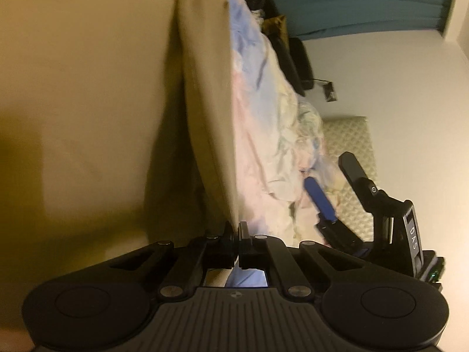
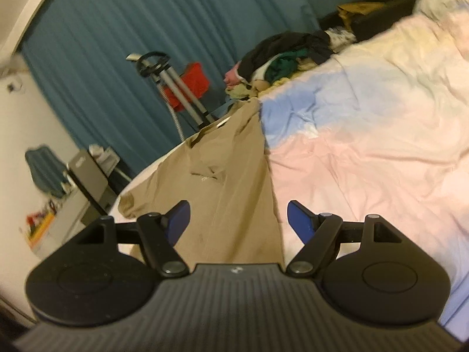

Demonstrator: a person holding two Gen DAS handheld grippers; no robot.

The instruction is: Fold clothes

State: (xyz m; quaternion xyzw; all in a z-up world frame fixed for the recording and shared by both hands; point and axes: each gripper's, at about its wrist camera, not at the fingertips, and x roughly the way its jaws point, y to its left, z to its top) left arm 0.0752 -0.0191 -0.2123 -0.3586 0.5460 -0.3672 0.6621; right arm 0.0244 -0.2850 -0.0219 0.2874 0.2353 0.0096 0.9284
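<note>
A tan garment [image 2: 228,182] lies spread along the left side of a bed, on a pastel pink, blue and cream duvet [image 2: 366,146]. My right gripper [image 2: 238,220] hovers open just above the garment's near end, blue pads wide apart with the cloth's right edge between them, not pinched. In the left wrist view, which is strongly tilted, the tan garment [image 1: 202,117] rises as a lifted sheet, and my left gripper [image 1: 236,228] is shut on its near edge. The right gripper [image 1: 328,170] also shows there, open, at the lower right over the duvet [image 1: 255,88].
A heap of dark and green clothes [image 2: 287,55] sits at the bed's far end. Teal curtains [image 2: 117,44] hang behind it. A red item on metal legs [image 2: 187,85] and a grey box [image 2: 91,182] stand left of the bed. A patterned cushion [image 1: 348,146] lies near the right gripper.
</note>
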